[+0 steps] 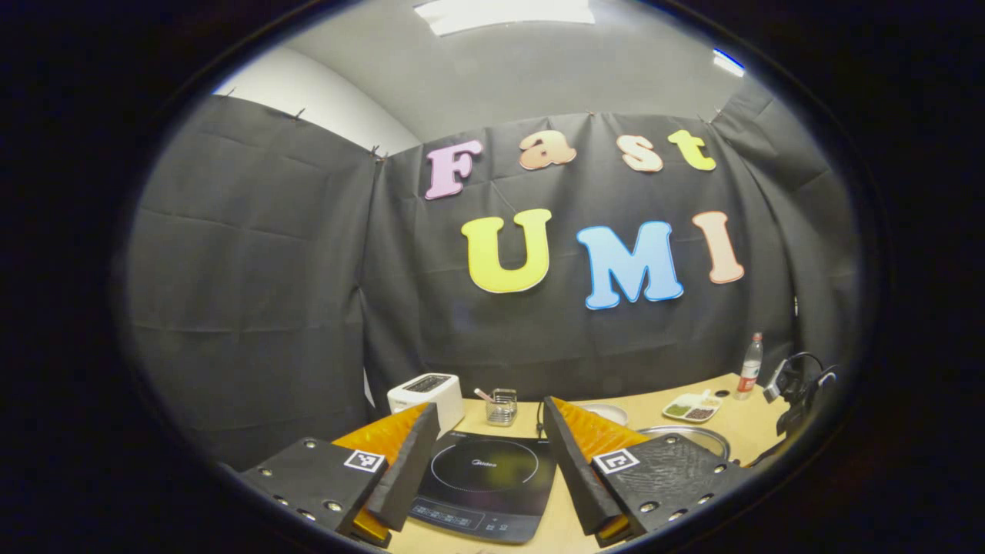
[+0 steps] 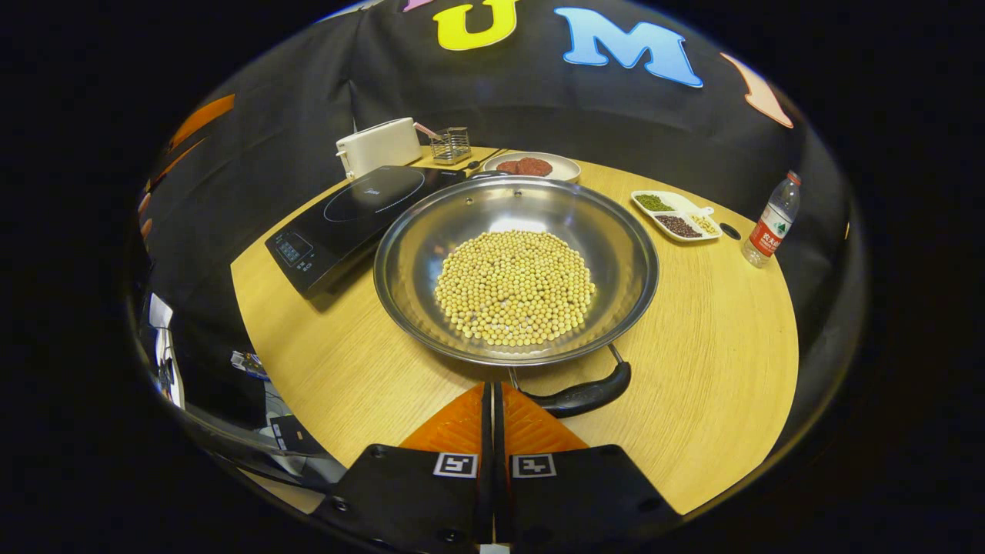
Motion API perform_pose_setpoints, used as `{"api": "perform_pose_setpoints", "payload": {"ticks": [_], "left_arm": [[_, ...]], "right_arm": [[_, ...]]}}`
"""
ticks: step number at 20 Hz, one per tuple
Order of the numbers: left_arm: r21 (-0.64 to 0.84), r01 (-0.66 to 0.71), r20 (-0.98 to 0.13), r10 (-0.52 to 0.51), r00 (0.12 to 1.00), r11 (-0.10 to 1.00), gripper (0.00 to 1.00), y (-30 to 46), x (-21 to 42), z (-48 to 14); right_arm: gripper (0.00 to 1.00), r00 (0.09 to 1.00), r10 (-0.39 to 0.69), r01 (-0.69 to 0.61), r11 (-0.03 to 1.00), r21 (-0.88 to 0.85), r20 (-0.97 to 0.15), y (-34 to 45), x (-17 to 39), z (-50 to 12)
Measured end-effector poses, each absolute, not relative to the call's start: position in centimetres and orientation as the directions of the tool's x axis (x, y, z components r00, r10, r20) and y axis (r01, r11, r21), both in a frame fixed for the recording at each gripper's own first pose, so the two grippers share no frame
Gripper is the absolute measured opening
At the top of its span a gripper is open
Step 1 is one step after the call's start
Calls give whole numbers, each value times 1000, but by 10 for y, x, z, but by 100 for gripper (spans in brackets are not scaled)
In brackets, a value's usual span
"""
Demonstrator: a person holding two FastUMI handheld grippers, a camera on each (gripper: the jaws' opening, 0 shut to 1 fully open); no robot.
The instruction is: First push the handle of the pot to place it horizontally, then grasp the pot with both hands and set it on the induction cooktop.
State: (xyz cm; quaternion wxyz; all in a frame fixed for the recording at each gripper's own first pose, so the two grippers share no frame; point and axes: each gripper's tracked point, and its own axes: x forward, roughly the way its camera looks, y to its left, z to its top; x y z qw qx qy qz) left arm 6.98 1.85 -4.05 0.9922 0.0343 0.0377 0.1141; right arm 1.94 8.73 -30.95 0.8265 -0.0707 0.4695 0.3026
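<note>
Pot (image 2: 515, 269) sits mid-worktop (image 2: 716, 369), a round heap of yellow beans (image 2: 514, 286) in it, its rim just beside the induction cooktop (image 2: 350, 223) on its left. Pot handle (image 2: 581, 396) at the near rim, tilted, its end off to the right. My right gripper (image 2: 492, 400) has its fingers closed together on nothing, tips just beside the handle; contact unclear. My left gripper (image 1: 492, 454) is spread wide, raised above the cooktop's near edge, holding nothing. Behind the cooktop: toaster (image 2: 378, 145), small wire rack (image 2: 451, 145), plate (image 2: 531, 165). Right of the pot: divided dish (image 2: 677, 215), bottle (image 2: 769, 223).
</note>
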Motion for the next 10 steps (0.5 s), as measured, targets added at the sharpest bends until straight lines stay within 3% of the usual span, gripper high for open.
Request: {"api": "perform_pose_setpoints", "payload": {"ticks": [10], "left_arm": [[76,-218,-68,223,972,973,80,7,77,-43]], "right_arm": [[3,404,390,-531,837,136,-827,63,38,-316]]}}
